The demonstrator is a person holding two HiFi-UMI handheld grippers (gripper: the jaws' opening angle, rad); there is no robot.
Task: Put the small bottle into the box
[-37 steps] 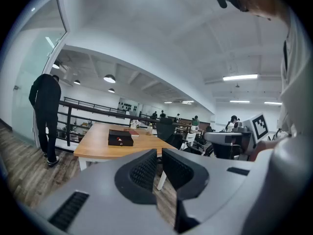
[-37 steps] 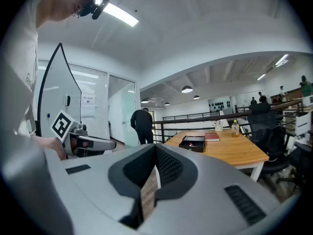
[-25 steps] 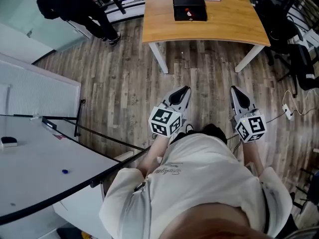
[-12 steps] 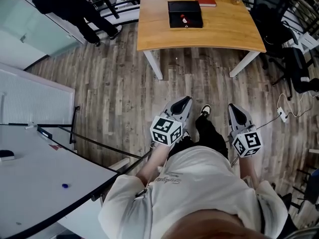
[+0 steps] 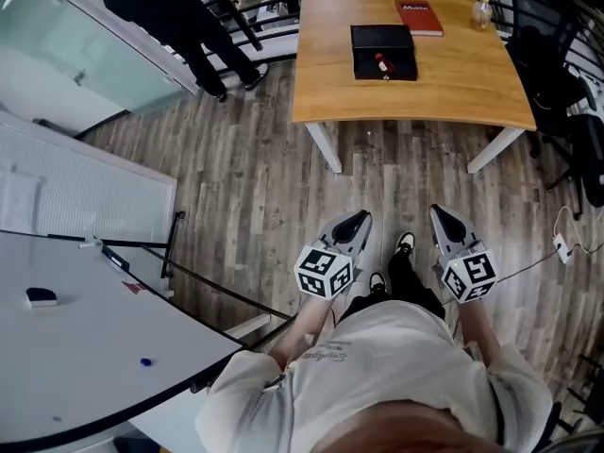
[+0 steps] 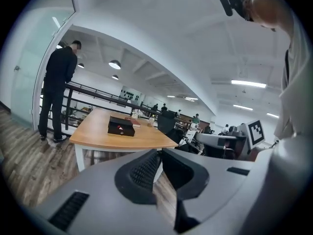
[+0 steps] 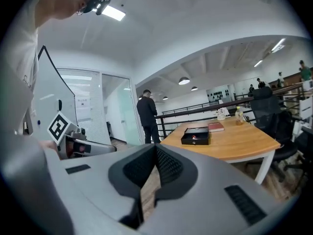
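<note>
A black open box (image 5: 384, 51) with a small red item inside sits on a wooden table (image 5: 415, 97) far ahead. The small bottle (image 5: 484, 12) stands near the table's back right corner, right of a red book (image 5: 419, 17). My left gripper (image 5: 359, 220) and right gripper (image 5: 439, 214) are held side by side over the floor, well short of the table, both shut and empty. The left gripper view shows the box (image 6: 121, 127) and bottle (image 6: 151, 121) beyond the shut left gripper (image 6: 159, 152). The right gripper view shows the box (image 7: 196, 136) and bottle (image 7: 238, 115) past the shut right gripper (image 7: 155, 150).
A person in black (image 5: 179, 17) stands by a railing left of the table. A white curved desk (image 5: 66, 338) lies at my near left. Black office chairs (image 5: 557, 74) stand right of the table. A cable and plug (image 5: 563, 248) lie on the wood floor at right.
The head view has shifted, so the table sits lower and further right in the frame. Both grippers stay shut and side by side, slightly lower in the view.
</note>
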